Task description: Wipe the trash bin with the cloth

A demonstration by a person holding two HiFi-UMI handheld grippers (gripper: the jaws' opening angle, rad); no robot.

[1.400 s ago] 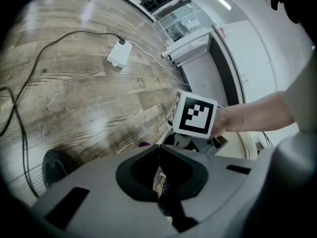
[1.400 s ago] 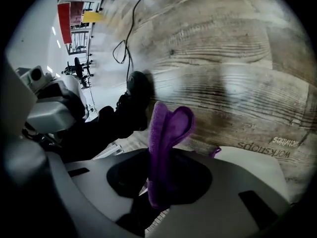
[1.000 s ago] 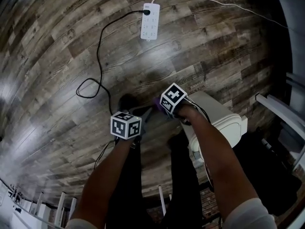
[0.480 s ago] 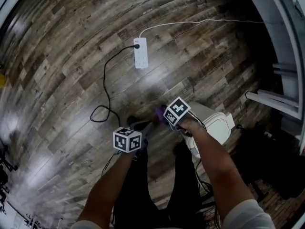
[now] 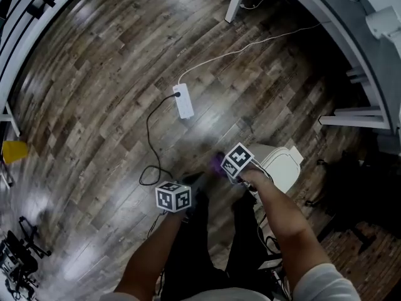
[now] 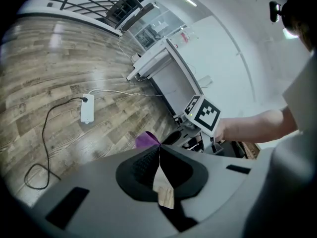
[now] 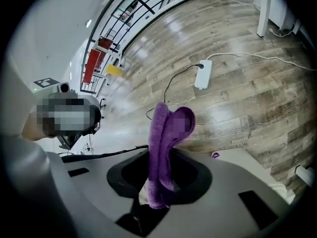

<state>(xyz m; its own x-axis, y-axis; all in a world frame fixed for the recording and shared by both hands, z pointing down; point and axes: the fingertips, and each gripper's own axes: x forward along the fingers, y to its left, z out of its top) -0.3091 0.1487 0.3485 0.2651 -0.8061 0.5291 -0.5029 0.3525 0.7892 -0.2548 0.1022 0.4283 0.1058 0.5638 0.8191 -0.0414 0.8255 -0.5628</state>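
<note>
Head view first: the trash bin is the white thing on the floor. It sits just off to the right of the right gripper and a bit back toward the person's legs. The right gripper is clearly the closer one, practically at the bin's near edge. The left gripper hangs further left, apart from the bin. The purple cloth sticks out ahead of the right jaws, pointing away from the bin. So my guess is the coming move means swinging that hand round to the right and down onto the lid. I can't really make out the bin's long axis from up here.

Left gripper view: the jaws are pressed together with nothing between them. Past the tips you can see a corner of the cloth and the other gripper's marker cube. A power strip lies well off to the left on the floor.

Right gripper view: the jaws are clamped on the cloth, which stands up from between them as a folded loop. There's a pale surface low to the right of the jaws, probably the bin's lid, but I'm not sure.
</note>
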